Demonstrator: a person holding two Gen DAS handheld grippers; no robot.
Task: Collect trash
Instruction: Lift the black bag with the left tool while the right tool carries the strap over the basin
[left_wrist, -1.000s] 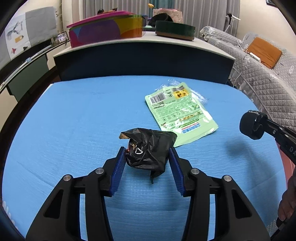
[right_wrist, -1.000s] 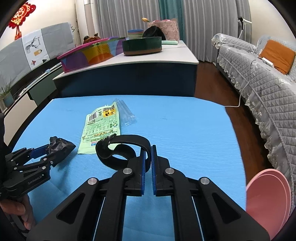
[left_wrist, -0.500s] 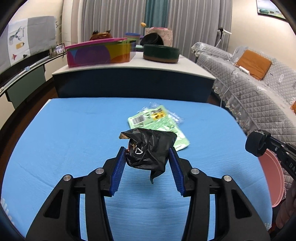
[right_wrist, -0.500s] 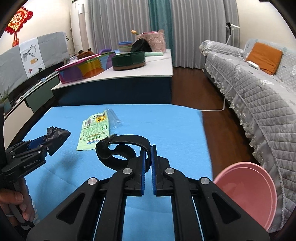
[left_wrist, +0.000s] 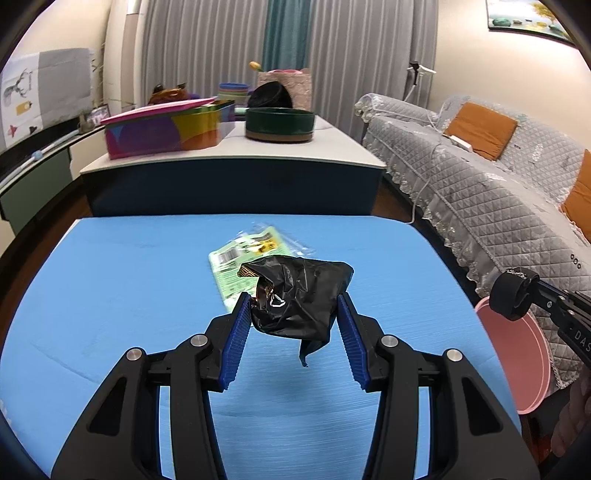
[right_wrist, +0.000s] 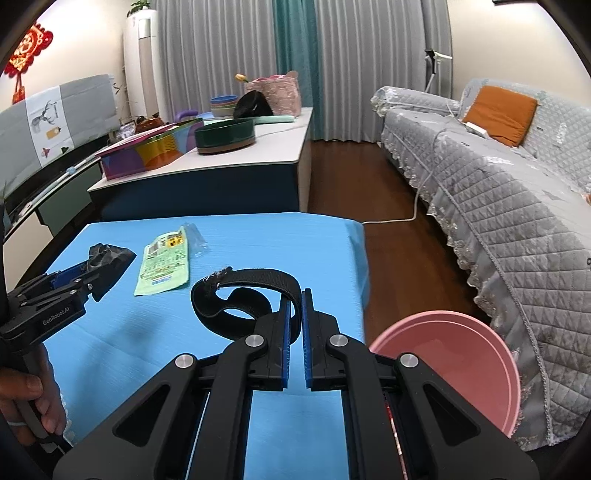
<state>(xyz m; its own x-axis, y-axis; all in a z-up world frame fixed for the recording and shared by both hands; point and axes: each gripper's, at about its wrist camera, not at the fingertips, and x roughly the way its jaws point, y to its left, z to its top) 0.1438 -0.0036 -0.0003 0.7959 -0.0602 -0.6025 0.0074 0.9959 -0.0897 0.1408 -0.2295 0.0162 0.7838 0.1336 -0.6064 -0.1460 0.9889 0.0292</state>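
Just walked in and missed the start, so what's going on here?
A person with a gripper in each hand is collecting trash. The left gripper holds a crumpled black bag above the blue table. The right gripper pinches a black strap. A green wrapper lies on the table; a pink basin sits beside it.

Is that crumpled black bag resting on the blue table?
Apart. In the right wrist view the black bag hangs in the left hand-held gripper, with bare blue table visible below it.
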